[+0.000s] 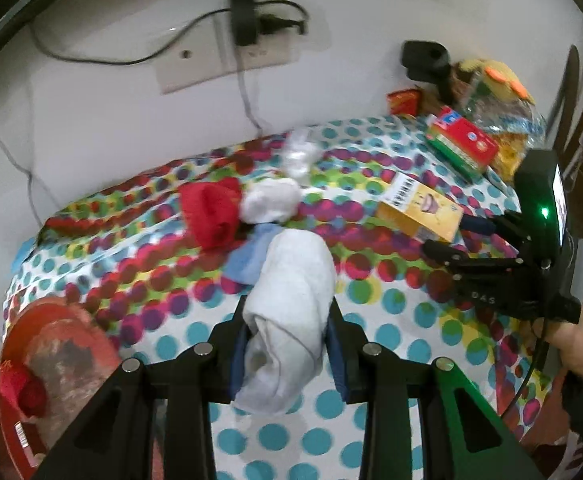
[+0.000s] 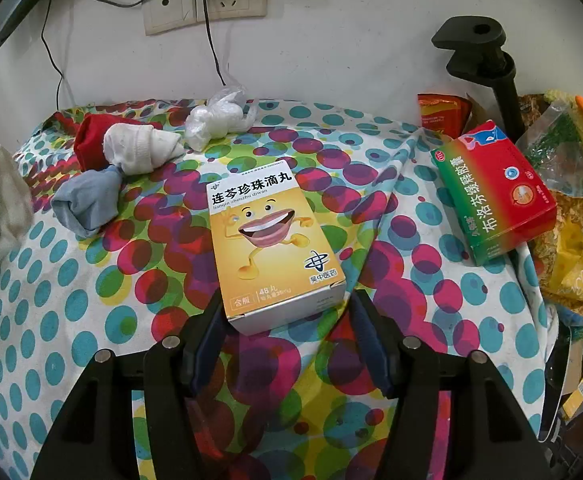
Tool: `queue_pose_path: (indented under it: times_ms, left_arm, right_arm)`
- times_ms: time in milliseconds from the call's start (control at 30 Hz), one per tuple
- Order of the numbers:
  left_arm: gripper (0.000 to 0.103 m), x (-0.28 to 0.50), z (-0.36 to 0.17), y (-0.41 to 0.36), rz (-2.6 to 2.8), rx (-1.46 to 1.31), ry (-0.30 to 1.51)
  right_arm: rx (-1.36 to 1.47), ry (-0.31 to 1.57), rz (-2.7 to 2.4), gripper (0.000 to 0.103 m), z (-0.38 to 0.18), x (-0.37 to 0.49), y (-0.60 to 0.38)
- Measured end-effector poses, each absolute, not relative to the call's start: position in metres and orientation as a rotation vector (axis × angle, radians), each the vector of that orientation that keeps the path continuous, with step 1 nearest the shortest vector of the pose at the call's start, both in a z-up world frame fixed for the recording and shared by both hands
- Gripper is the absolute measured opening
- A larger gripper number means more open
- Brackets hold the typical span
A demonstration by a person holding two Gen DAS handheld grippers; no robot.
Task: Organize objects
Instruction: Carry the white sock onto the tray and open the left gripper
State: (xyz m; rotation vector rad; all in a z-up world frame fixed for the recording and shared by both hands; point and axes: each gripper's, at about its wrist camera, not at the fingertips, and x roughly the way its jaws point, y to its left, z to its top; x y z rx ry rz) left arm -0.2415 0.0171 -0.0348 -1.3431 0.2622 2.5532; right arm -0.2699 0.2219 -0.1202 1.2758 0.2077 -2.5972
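Both views look forward and steeply down along a tool's fingers onto a worktop covered in a dotted cloth, facing the white wall with the socket plate. The left view sits close over the near left part, with the right tool at its right edge. The right view hangs close above the yellow box. Both share the yellow box, the rolled socks, the red and green box and the socket plate.

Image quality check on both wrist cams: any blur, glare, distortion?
Left wrist: motion blur smears the tablecloth and red sock; the white sock in the left gripper stays fairly sharp. Right wrist: sharp, yellow box print legible, no glare. Both: strong fisheye bending, dark corners.
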Motion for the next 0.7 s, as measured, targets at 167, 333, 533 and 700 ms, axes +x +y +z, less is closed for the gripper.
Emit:
queue_pose_path:
  times_ms: [167,333,533,700]
  left_arm:
    - [0.034,-0.240,-0.025,-0.017,2.599,-1.367,0.227]
    - [0.034,-0.238,-0.021,-0.053,2.650,-1.396,0.195]
    - [0.034,-0.235,-0.026,-0.104,2.726,-1.468,0.183]
    - [0.034,-0.232,-0.033,-0.147,2.780,-1.524,0.108]
  right_arm:
    - [1.276,0.207,-2.597,0.058,-0.120,-0.270,0.222]
    - [1.276,0.211,-2.598,0.058,-0.120,-0.270,0.222]
    - [1.276,0.209,-2.597,0.058,-0.119,-0.270,0.222]
    - [1.276,0.210,-2.598,0.058,-0.119,-0.270,0.222]
